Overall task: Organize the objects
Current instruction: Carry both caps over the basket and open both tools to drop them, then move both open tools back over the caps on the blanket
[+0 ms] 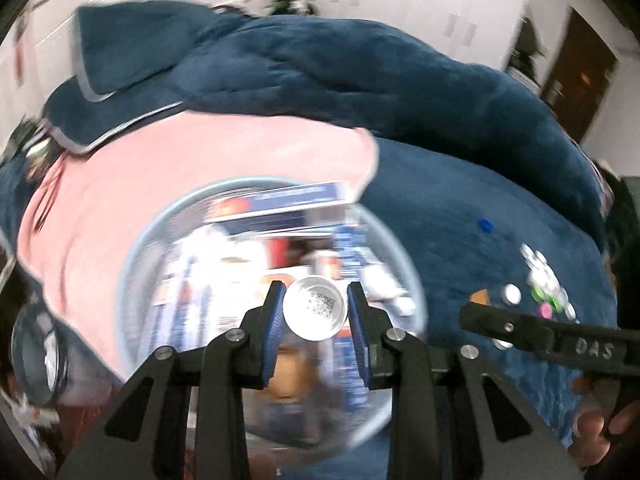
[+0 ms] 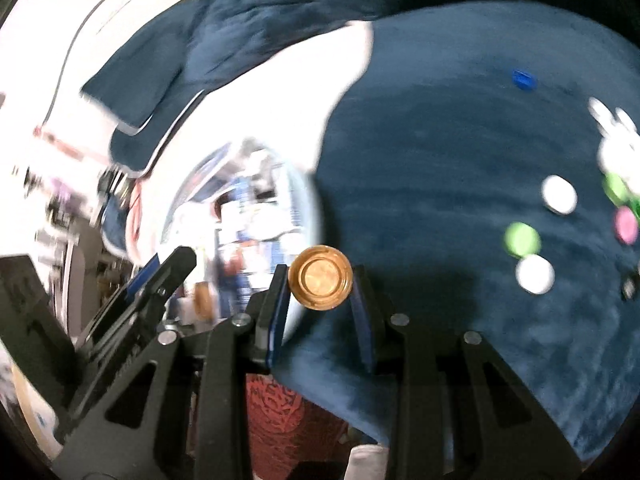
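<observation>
My left gripper (image 1: 315, 312) is shut on a white bottle cap (image 1: 315, 307) with a printed code inside, held above a clear round container (image 1: 132, 264) that holds boxes and packets. My right gripper (image 2: 320, 280) is shut on an orange bottle cap (image 2: 320, 277), held just right of the same container (image 2: 308, 208) over the blue blanket (image 2: 440, 160). Several loose caps lie on the blanket to the right: white (image 2: 559, 194), green (image 2: 522, 239), white (image 2: 535, 274), pink (image 2: 626, 225) and blue (image 2: 523, 79). They also show in the left wrist view (image 1: 544, 276).
A pink cloth (image 1: 200, 168) lies under the container on a bed with a blue duvet and pillow (image 1: 132, 56). The right gripper's arm (image 1: 560, 338) crosses the lower right of the left view. A red woven thing (image 2: 292, 420) sits below the bed edge.
</observation>
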### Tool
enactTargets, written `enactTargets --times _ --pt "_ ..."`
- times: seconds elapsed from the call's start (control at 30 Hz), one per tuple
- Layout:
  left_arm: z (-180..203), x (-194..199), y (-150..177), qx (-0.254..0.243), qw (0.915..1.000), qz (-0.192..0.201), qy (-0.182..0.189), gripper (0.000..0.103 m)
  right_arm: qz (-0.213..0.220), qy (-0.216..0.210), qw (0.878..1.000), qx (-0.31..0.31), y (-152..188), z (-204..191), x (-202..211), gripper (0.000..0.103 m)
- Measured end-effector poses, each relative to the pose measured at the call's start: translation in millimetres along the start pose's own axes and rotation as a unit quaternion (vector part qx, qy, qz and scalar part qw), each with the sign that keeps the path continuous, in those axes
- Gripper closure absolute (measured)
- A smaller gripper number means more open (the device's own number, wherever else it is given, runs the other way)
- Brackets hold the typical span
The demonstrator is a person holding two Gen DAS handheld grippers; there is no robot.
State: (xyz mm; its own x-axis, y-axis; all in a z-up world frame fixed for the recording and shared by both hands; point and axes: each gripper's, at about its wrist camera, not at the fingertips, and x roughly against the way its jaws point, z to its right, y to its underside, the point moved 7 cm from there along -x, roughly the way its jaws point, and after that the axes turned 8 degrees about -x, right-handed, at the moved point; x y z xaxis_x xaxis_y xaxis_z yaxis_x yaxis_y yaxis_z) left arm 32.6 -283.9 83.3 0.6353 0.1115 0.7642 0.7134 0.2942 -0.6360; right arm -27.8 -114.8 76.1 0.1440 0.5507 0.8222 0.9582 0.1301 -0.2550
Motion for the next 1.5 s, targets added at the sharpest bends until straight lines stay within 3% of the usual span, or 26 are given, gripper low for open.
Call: enactTargets --times 0.17,0.4,0.47,0.57,0.6,0.63,0.67,0.73,0.8,0.83,0.97,1.13,1.5 --pt "-29.6 -3.7 8.6 0.031 0.9995 -0.006 -0.001 0.071 -0.009 0.006 0.998 0.058 3.9 -34.7 -25.3 0.072" --pt "-35.9 -12.6 13.2 0.045 0.9988 -0.013 0.013 0.071 -0.097 0.024 0.991 0.084 28.8 -41.9 -54.3 0.071" --pt "-32.8 -11.6 17.3 0.045 0.9987 -0.018 0.013 0.071 -0.098 0.016 0.991 0.084 30.9 -42.2 -55.5 0.07" --pt "-30.0 -9.9 19.9 0.043 0.9988 -0.022 0.014 0.072 -0.089 0.004 0.993 0.078 29.2 -42.4 -50.5 0.05" --pt "-28.4 -9.0 20.1 0.04 0.9989 -0.023 0.011 0.07 -0.08 0.003 0.994 0.073 26.9 -41.6 -47.4 0.036" --pt "-27.1 -7.4 19.7 0.035 0.9991 -0.023 0.005 0.06 -0.069 0.004 0.995 0.07 24.4 -41.1 -44.3 0.027" --pt "-26.7 -5.7 19.4 0.032 0.9992 -0.023 0.001 0.05 -0.058 0.005 0.996 0.068 21.7 -40.3 -40.7 0.025" --pt "-24.6 -0.8 17.3 0.026 0.9995 -0.018 -0.008 0.014 -0.037 0.006 0.998 0.059 14.4 -35.9 -32.6 0.021" --pt "-23.3 4.9 14.5 0.022 0.9994 -0.011 -0.026 0.001 -0.023 0.004 0.999 0.046 8.3 -31.6 -27.3 0.014" --pt "-23.2 6.9 12.9 0.02 0.9993 -0.008 -0.032 0.001 -0.014 0.005 0.999 0.038 5.1 -28.2 -23.9 0.009" --pt "-22.4 13.1 8.3 0.016 0.9981 -0.005 -0.06 0.001 0.003 0.009 1.0 0.017 -2.0 -15.2 -14.1 0.005" --pt "-17.7 16.7 4.6 0.021 0.9978 -0.005 -0.062 0.001 0.01 0.019 1.0 0.008 -4.9 0.6 -3.5 0.002" --pt "28.6 15.4 -0.7 -0.033 0.9973 -0.008 -0.065 0.001 0.031 0.042 0.999 0.003 -3.7 32.8 22.1 0.0"
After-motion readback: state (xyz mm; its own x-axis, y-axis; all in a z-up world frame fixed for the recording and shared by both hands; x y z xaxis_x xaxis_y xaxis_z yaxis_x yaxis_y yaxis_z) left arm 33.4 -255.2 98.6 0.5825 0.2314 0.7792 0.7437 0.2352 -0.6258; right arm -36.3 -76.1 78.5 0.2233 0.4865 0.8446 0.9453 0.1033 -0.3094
